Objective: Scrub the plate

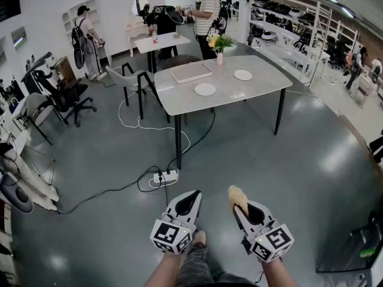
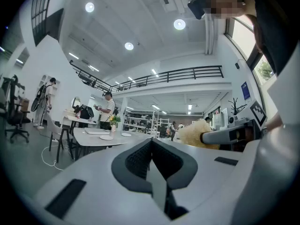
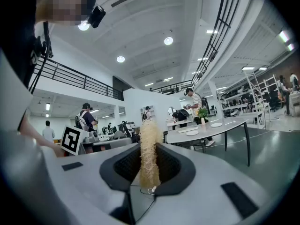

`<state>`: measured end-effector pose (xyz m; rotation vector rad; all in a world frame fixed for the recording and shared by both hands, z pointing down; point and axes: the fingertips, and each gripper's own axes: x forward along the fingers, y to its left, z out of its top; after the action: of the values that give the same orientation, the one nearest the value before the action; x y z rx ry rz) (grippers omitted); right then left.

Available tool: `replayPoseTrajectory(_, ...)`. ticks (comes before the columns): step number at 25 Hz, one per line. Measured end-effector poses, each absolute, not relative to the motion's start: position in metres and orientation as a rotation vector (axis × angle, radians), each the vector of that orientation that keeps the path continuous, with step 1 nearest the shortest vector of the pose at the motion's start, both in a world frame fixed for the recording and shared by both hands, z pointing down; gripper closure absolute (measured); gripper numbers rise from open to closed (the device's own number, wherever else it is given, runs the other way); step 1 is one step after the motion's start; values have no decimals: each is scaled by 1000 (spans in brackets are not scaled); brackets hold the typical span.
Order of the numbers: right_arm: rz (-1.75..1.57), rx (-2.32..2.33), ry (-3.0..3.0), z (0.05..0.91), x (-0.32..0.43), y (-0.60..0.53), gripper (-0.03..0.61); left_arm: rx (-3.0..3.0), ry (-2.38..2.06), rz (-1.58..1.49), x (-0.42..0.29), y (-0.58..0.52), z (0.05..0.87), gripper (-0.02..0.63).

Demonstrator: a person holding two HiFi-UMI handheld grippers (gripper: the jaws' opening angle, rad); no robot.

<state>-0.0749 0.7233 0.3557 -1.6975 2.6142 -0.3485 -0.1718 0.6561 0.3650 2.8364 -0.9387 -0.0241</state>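
Two white plates lie on the grey table (image 1: 263, 88) far ahead: the nearer plate (image 1: 204, 89) at its middle and a second plate (image 1: 243, 75) to the right. My left gripper (image 1: 192, 200) is held low near my legs, shut with nothing between its jaws. My right gripper (image 1: 239, 203) beside it is shut on a tan fibrous scrubber (image 1: 237, 197), which sticks up out of the jaws. In the right gripper view the scrubber (image 3: 149, 149) stands upright between the pads. The left gripper view shows the scrubber (image 2: 196, 133) off to its right.
A flat tray (image 1: 191, 72) and a vase of flowers (image 1: 219, 44) also sit on the table. A power strip (image 1: 164, 176) with cables lies on the floor ahead. Chairs stand left of the table. Two people are at the back of the room; shelves line the right.
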Motion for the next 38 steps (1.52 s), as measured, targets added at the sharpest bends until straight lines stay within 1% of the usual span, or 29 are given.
replayPoseTrajectory(11,-377,-1741,2630,368,-91,596,502,2795,-925,1,-190,531,381,601)
replayPoseTrajectory(20,-421,-1771,2580,372,-97,526,502,2768,-912,8,-197,457,391,601)
replayPoseTrajectory(31,-446,-1712,2579,375,-77,468,502,2763,-902,40,-172,405,395,601)
replayPoseTrajectory(38,-427,-1647,2616,373,-62,396,502,2743,-934,40,-153,341,400,601)
